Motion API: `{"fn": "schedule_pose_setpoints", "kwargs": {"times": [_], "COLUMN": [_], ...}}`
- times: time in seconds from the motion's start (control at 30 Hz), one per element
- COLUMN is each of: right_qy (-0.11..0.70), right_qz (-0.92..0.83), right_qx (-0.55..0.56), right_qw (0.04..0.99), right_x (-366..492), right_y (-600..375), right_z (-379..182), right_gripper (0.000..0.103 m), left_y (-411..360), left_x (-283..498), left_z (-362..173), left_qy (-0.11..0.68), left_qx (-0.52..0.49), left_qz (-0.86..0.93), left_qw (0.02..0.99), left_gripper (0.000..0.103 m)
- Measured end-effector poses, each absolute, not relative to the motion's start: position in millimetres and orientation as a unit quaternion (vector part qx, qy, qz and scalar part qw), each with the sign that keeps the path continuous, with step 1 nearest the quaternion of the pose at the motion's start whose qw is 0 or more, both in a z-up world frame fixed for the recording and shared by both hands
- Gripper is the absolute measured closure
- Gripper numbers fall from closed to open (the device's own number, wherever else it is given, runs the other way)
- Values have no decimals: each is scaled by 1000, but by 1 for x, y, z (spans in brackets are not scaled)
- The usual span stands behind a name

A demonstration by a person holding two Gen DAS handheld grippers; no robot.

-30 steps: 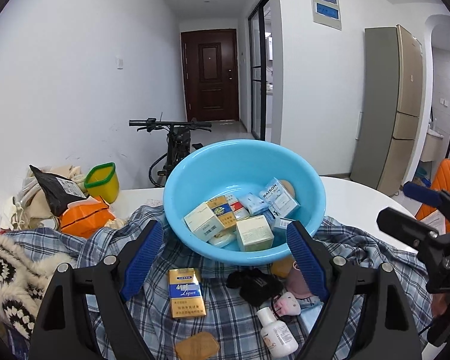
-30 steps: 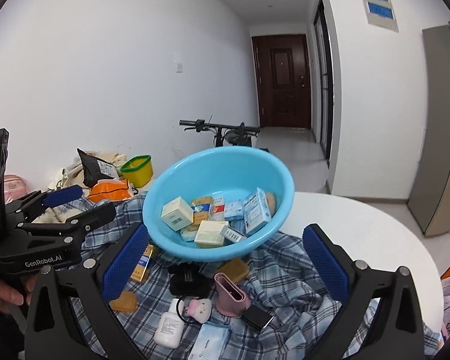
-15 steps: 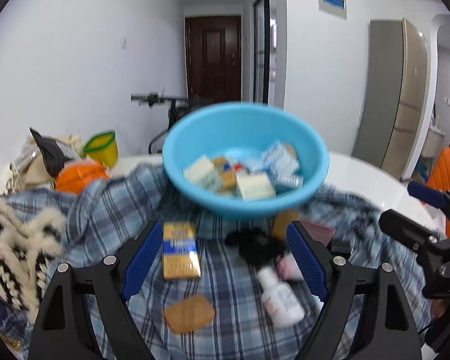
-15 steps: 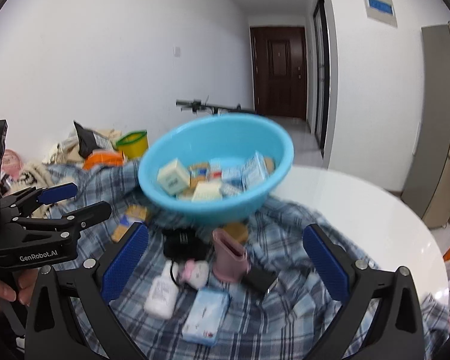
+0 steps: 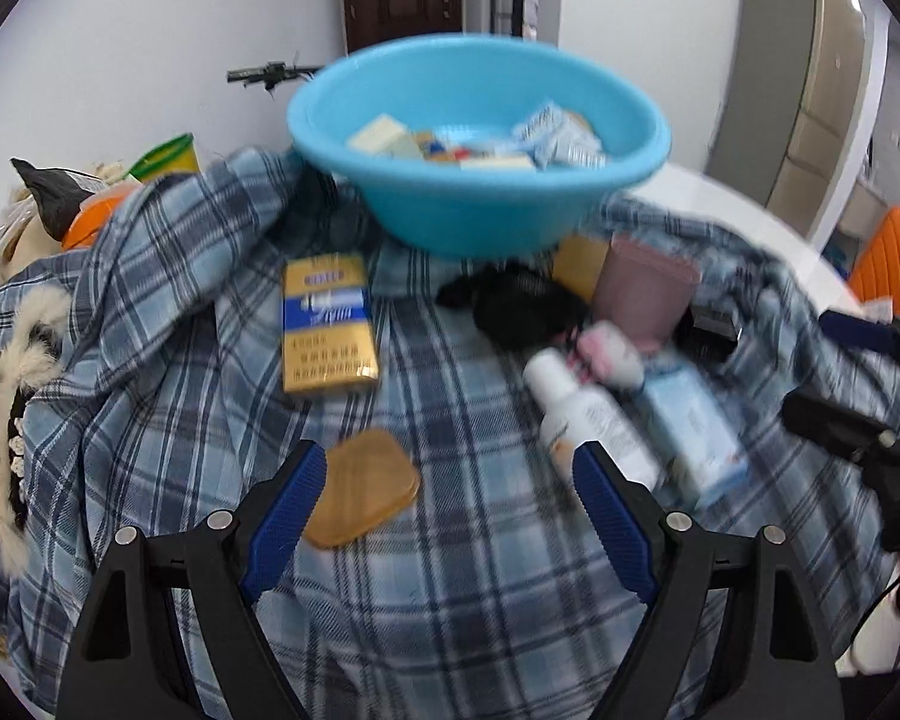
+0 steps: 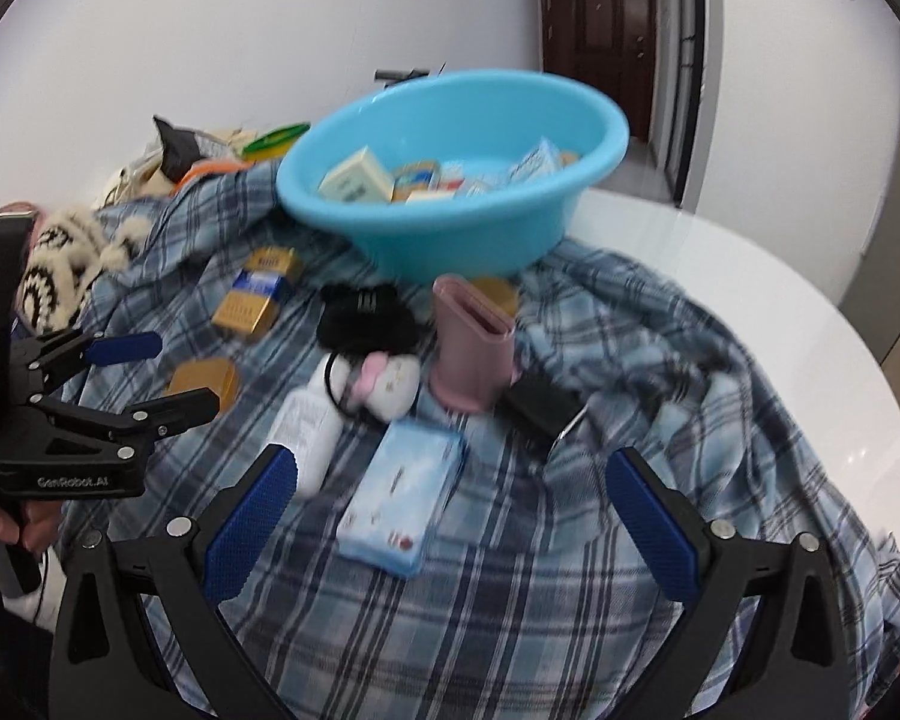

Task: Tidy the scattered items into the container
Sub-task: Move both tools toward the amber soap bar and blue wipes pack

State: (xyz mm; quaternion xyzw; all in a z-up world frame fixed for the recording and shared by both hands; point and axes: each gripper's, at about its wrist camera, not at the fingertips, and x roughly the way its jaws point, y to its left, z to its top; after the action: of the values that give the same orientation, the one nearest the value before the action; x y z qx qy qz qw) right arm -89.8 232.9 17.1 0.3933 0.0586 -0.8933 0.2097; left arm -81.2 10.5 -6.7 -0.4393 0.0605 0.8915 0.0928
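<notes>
Left claw (image 5: pixel 444 486): blue ribbed pads stand wide apart, nothing between them. It hangs over the blue-and-white plaid cloth (image 5: pixel 450 570) that covers the round white worktop (image 6: pixel 750 276). Just beside its left pad lies a flat tan rounded block, soap-like (image 5: pixel 363 495); beyond that, a gold-and-blue rectangular carton (image 5: pixel 328 324), lying flat.

Right claw (image 6: pixel 450 492): pads likewise spread wide and empty. Between them, slightly ahead, lies a pale blue rectangular box (image 6: pixel 402 501). Near its left pad, a white plastic bottle (image 6: pixel 306 426) on its side. Further out: a small white-and-pink plush charm (image 6: pixel 384 384), a dusty-pink upright holder (image 6: pixel 471 348), a black fabric bundle (image 6: pixel 363 318), a dark flat item at the holder's foot, too blurred to name.

Farthest out, the light blue round plastic basin (image 6: pixel 462 240) sits on the cloth at the far side, already holding several small boxes. Loose items lie well apart from it, in front.

Step in hand, as I judge it: approach for a pick, both claws tilted down at the scatter, no contact yet. Task partly done; at least eight items remain out.

Next move calls for: left claw to straddle the tan block, which is thin and may slip or drag cloth folds into the pads; right claw to straddle the pale blue box across its narrow side. Then lift clear over the basin rim before letting go.
</notes>
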Motion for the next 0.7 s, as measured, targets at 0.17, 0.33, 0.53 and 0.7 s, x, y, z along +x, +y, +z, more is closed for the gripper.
{"fn": "schedule_pose_setpoints", "kwargs": {"times": [0.17,0.33,0.53,0.7], "right_qy": [66,49,60,53], "right_qz": [-885,-876,-877,-874], "right_qx": [409,430,430,438], "right_qw": [210,211,204,204], "right_x": [-89,-94,-96,-100], "right_y": [231,232,233,232], "right_z": [5,-6,-8,-14], "right_gripper": [1,0,1,1], "left_y": [-6,-19,-21,-10], "left_x": [-82,-88,-95,-106], "left_z": [-16,-23,-29,-31], "left_qy": [57,39,39,52], "left_qx": [-457,-469,-476,-477], "left_qz": [885,880,877,875], "left_qw": [74,64,61,69], "left_gripper": [17,17,17,17]}}
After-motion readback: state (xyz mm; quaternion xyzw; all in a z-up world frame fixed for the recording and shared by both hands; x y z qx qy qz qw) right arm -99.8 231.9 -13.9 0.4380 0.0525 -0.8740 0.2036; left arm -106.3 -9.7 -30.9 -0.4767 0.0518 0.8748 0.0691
